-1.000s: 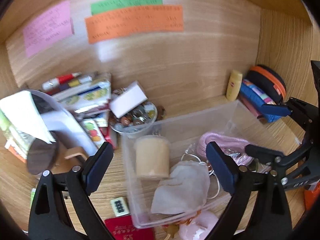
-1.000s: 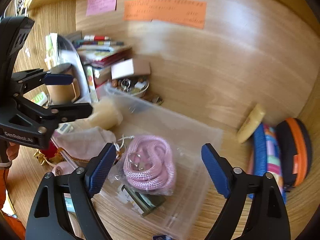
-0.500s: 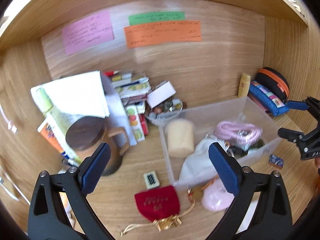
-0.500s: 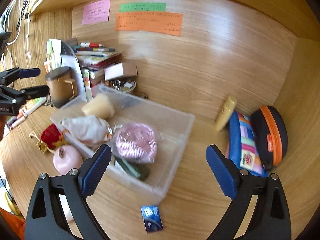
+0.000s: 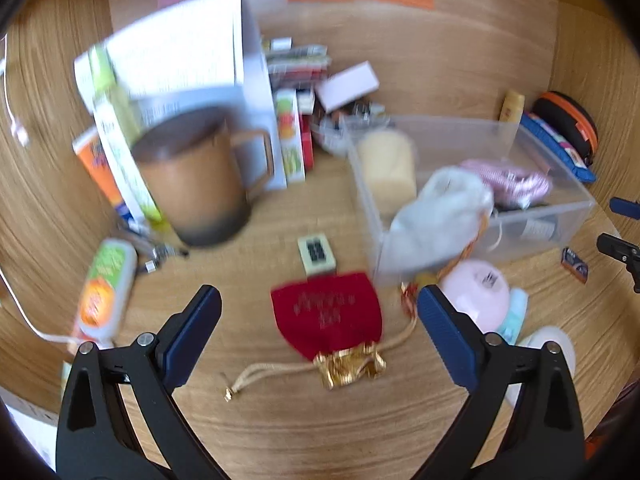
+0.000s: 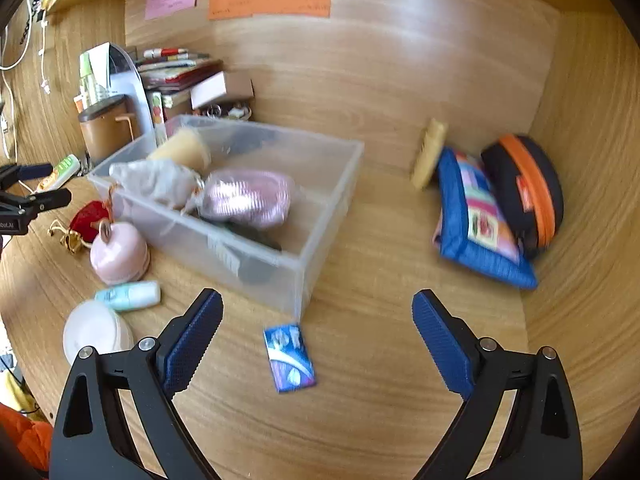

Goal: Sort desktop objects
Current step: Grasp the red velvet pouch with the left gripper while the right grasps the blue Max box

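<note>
Left gripper [image 5: 318, 322] hangs open above the red pouch [image 5: 326, 314], left of the bin [image 5: 472, 200]. Right gripper [image 6: 316, 324] gapes empty over the blue packet [image 6: 289, 357], near the bin.

Pouch [image 5: 327, 317] lies before the bin [image 5: 472, 216] — mug [image 5: 192, 184] left, 1 packet [image 6: 289, 357] right.

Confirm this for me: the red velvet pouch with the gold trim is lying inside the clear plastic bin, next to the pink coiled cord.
Not quite. The red velvet pouch lies on the wooden desk outside the clear plastic bin, in front of its corner, as the left wrist view shows. The pink coiled cord is indeed inside the bin.
</note>
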The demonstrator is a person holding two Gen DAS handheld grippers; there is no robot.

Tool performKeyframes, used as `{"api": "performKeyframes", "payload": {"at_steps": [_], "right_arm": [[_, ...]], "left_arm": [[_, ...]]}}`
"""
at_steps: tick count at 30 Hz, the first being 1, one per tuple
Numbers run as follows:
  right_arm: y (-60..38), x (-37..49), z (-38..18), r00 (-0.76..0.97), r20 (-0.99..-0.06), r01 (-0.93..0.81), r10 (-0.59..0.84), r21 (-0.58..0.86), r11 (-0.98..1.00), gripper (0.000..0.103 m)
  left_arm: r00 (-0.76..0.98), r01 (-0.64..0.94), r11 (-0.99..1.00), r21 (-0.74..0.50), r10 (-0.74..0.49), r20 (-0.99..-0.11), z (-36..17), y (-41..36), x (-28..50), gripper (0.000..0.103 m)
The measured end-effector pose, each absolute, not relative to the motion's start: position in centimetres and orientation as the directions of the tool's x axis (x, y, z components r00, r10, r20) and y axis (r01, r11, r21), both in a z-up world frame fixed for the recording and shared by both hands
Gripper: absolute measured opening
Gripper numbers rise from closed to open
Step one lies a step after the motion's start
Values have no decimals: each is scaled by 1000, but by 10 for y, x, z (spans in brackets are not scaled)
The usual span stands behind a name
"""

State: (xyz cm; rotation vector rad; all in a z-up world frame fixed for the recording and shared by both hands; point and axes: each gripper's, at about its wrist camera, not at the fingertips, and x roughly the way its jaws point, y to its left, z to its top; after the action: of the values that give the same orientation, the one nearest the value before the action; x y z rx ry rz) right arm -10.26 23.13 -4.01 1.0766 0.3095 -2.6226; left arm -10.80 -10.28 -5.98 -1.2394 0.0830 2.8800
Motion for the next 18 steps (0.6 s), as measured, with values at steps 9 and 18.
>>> {"api": "performKeyframes", "payload": {"at_steps": [9,18], "right_arm": [[232,-97,-70,-609,-775,336,-170,-57,-940,95],[230,-101,-80,-607,-778,347,-160,-78,-935,93]], "left_arm": [[-616,-17,-1000,25,-9,-788,-92,-105,-113,99],[-558,37,-999,-10,-13,-830,-111,-114,-126,100]]}}
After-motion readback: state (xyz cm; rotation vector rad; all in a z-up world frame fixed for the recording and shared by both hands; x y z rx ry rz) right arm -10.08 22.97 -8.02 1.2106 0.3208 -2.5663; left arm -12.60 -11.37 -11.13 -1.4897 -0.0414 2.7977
